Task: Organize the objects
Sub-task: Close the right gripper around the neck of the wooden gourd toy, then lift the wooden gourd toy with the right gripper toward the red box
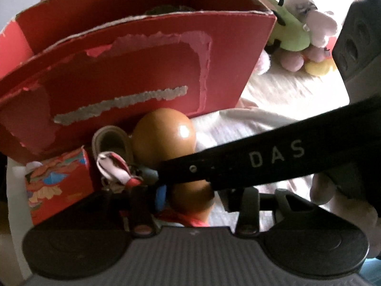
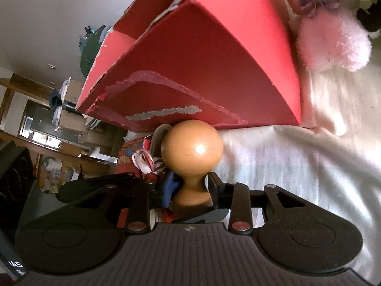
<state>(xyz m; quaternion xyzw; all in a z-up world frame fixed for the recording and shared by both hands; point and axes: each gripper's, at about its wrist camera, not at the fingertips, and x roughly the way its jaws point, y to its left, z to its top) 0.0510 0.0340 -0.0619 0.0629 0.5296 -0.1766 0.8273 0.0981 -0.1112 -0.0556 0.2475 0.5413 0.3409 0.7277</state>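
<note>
A brown wooden gourd (image 2: 193, 152) stands in front of a torn red cardboard box (image 2: 214, 59) on a white cloth. My right gripper (image 2: 188, 186) is shut on the gourd's narrow neck. One of its black fingers (image 1: 262, 164) crosses the left wrist view. There the gourd (image 1: 164, 135) rises just before the red box (image 1: 142, 71). My left gripper (image 1: 188, 197) is open, with the gourd's lower bulb between its jaws; its tips are partly hidden behind that finger. A left finger (image 2: 95, 186) shows at the left of the right wrist view.
Left of the gourd lie a red-and-white ribbon keychain (image 1: 114, 166), a small beige shoe (image 1: 112, 140) and a small patterned red box (image 1: 57, 186). Plush toys (image 1: 300, 28) sit right of the big box, a pink one (image 2: 328, 35) closest. White cloth (image 2: 285, 166) spreads to the right.
</note>
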